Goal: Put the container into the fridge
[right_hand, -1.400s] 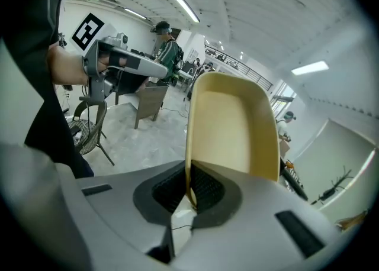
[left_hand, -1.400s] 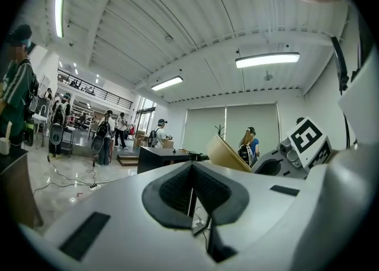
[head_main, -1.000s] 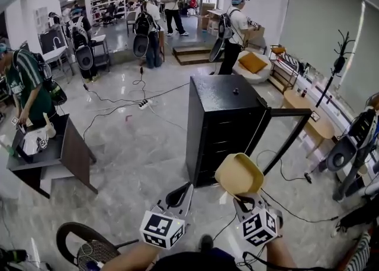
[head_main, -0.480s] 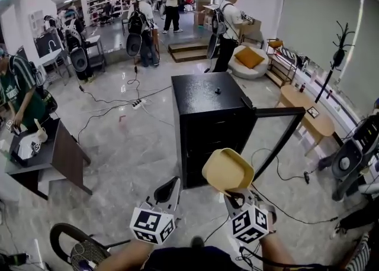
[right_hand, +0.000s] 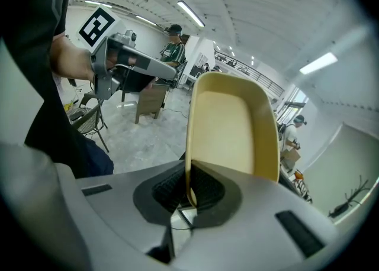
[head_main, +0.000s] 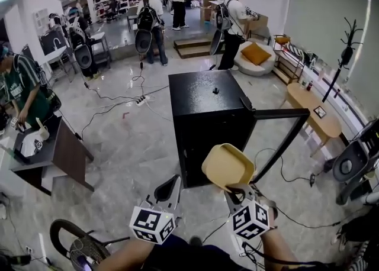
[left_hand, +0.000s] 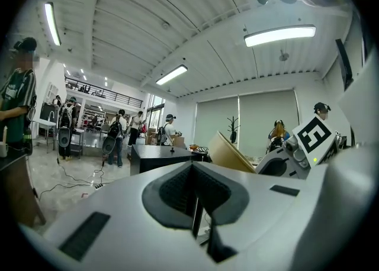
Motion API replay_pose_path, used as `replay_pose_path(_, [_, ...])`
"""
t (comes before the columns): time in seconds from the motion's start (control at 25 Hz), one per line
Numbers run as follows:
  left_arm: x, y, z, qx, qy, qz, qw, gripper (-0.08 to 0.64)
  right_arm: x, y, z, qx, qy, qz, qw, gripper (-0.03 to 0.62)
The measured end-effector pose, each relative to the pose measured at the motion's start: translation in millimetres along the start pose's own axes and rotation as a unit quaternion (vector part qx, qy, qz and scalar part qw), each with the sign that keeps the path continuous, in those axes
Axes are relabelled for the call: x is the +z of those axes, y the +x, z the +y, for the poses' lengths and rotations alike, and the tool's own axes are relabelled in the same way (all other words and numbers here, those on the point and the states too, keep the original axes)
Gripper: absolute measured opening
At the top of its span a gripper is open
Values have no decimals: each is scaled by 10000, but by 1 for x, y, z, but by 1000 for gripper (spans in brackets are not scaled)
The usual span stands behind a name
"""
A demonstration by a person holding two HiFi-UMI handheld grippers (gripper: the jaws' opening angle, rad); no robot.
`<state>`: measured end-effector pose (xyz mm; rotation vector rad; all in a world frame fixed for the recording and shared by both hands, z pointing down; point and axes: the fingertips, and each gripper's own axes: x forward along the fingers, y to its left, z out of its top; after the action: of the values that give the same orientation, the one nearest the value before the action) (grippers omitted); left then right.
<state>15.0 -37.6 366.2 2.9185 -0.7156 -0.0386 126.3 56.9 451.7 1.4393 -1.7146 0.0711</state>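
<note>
My right gripper (head_main: 235, 192) is shut on the rim of a pale yellow container (head_main: 227, 165), which stands up above its jaws just in front of the black fridge (head_main: 204, 119). The fridge door (head_main: 278, 136) hangs open to the right. In the right gripper view the container (right_hand: 234, 128) fills the middle, its edge clamped in the right gripper (right_hand: 188, 192). My left gripper (head_main: 167, 186) is to the left of it, shut and empty. The left gripper view shows its pads meeting at the left gripper (left_hand: 192, 205), with the container (left_hand: 231, 154) and fridge (left_hand: 157, 157) ahead.
A dark desk (head_main: 56, 151) with a person beside it stands at the left. A mesh chair (head_main: 77, 246) is at the bottom left. Cables (head_main: 118, 107) trail over the marble floor. A wooden side table (head_main: 311, 110) and a coat stand (head_main: 346, 45) are at the right; several people stand behind.
Both grippers have moved level toward the fridge, which now sits nearer and lower in the head view. The container stays clamped in the right gripper.
</note>
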Motion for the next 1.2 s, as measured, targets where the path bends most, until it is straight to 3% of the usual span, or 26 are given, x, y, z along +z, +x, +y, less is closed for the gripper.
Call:
replay_pose_path(0.48, [-1,54,25,-108,-3,7,9999,2,0,44,-40,80,-17,174,9998,17])
replay_pose_path(1.2, [13,134,73,-634,-13,1,9980,3,23,114,-100,-16,59,543,9985,17])
